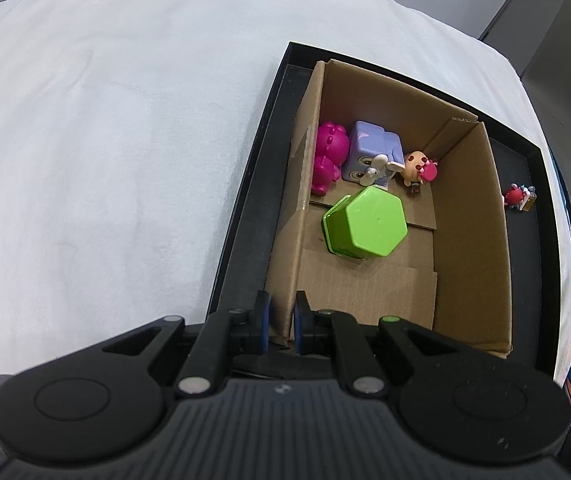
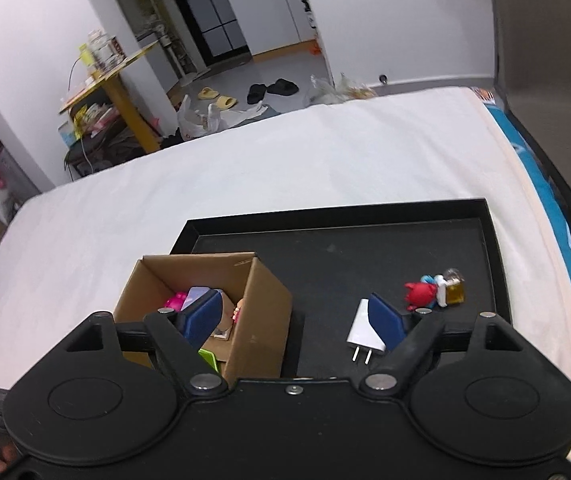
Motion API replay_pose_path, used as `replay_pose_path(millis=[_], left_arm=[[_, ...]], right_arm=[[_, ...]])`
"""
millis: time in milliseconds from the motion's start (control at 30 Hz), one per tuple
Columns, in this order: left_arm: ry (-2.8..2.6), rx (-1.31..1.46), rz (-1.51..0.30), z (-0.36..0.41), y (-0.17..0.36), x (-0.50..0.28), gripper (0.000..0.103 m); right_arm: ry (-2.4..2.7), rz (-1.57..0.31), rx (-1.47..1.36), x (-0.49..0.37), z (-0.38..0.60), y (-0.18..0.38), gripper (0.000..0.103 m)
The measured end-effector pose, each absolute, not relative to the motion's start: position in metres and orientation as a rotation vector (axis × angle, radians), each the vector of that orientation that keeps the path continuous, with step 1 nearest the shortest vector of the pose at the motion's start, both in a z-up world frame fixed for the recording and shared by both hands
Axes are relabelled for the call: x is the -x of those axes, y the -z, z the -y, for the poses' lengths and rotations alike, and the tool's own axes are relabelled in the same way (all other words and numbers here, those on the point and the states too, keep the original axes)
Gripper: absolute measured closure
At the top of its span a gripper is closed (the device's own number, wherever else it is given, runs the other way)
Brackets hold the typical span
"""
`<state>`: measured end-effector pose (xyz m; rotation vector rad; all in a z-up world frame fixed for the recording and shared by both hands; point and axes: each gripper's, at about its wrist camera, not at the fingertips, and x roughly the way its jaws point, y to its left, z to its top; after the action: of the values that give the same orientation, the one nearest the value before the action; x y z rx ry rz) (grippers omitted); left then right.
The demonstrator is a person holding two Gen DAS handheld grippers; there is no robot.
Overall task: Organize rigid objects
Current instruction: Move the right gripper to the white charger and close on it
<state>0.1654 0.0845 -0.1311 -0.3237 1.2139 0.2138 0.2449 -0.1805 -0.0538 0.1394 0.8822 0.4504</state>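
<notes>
An open cardboard box (image 1: 469, 216) stands in the left part of a black tray (image 2: 325, 252). Inside it lie a green hexagonal container (image 1: 369, 228), a magenta toy (image 1: 327, 156), a purple cube toy (image 1: 369, 152) and a small doll figure (image 1: 419, 168). My left gripper (image 1: 282, 308) is shut on the near corner of the box's left wall. The right gripper (image 2: 295, 320) hovers open over the box's right wall and the tray, and grips nothing. On the tray floor, a white charger plug (image 2: 365, 332) lies beside the right finger. A red figure (image 2: 421, 294) with a small yellow bottle (image 2: 453, 290) lies further right.
The tray rests on a bed with a white sheet (image 1: 105, 140) that spreads wide to the left and beyond. A grey panel (image 2: 545, 60) rises along the bed's right side. Slippers, bags and a yellow table (image 2: 117, 76) are on the floor past the bed.
</notes>
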Motion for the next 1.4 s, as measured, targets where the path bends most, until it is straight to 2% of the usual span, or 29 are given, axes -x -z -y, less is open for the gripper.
replay_pose_path(millis=[167,333,467,833,1100,1267,1400], left_arm=[[-0.215,0.324,-1.213,-0.085,0.131,-0.165,0.092],[-0.215,0.326,-1.213,-0.084,0.130,-0.165,0.092],[-0.212,0.328,-1.212,-0.085,0.130,-0.165,0.092],[-0.209,0.336,-1.218,-0.087,0.131,-0.166,0.092],[-0.212,0.345,-1.220,-0.088,0.132,-0.167,0.092],[-0.218,0.333,-1.217,-0.087,0.132,-0.166,0.092],[-0.224,0.324,-1.217,-0.085,0.132,-0.167,0.092]], right_arm=[[-0.422,-0.905,-0.205,-0.251,0.197,0.057,0.015],[-0.380,-0.936,-0.222,-0.256,0.203,0.062,0.013],[-0.364,-0.968,-0.270,-0.260,0.211,0.068,0.005],[-0.319,-1.058,-0.347,-0.272,0.215,0.101,0.004],[-0.308,-1.076,-0.329,-0.279,0.206,0.121,0.021],[-0.281,-1.090,-0.294,-0.283,0.198,0.135,0.036],[-0.264,-1.088,-0.272,-0.285,0.194,0.142,0.040]])
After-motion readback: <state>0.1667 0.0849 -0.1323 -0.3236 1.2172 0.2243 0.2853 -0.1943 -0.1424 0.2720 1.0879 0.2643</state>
